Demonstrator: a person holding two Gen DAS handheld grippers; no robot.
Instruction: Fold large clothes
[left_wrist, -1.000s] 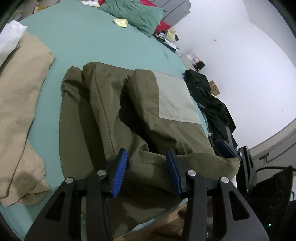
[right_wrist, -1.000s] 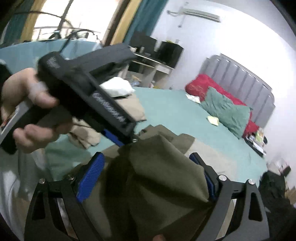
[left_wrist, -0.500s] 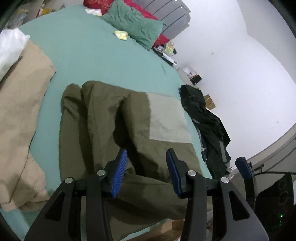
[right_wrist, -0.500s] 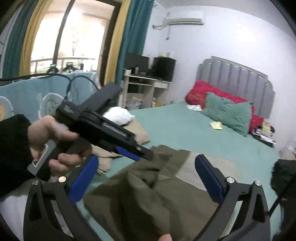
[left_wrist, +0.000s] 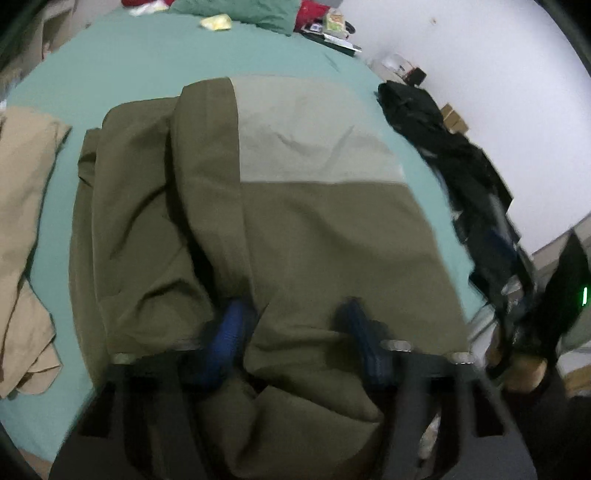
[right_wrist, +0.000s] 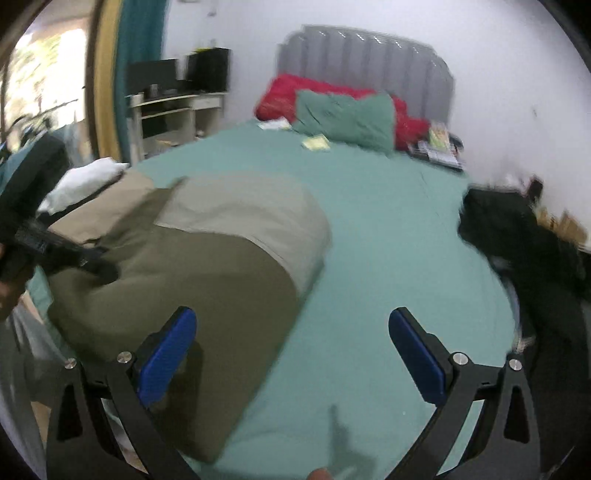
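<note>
Here the olive-green garment (left_wrist: 295, 240), with its paler grey-green panel (left_wrist: 306, 140), lies partly folded on the teal bed sheet (left_wrist: 129, 59), and its near hem runs straight into the left gripper (left_wrist: 295, 332). The blue pads sit on either side of a bunched fold of that hem; the jaws have just been closing, and cloth fills the gap between them, though the blur leaves it unclear whether the pads press firmly yet. Ahead of these jaws the garment's long axis runs away toward the pillows, with a loose ridge of fabric off to the left of the jaws. The right gripper (right_wrist: 291, 354) stands as wide as it goes and holds nothing; its jaws have just been opening, and only bare sheet lies between the pads. From its view the garment (right_wrist: 192, 266) lies to the left of the jaws, its edge just reaching the left pad, while a black garment (right_wrist: 535, 251) lies off to the right. The left gripper is plainly the nearer one, already at the hem. Judging from this, the next fold turns on carrying that hem forward along the long axis, with the right gripper needing to shift leftward to share the edge.
</note>
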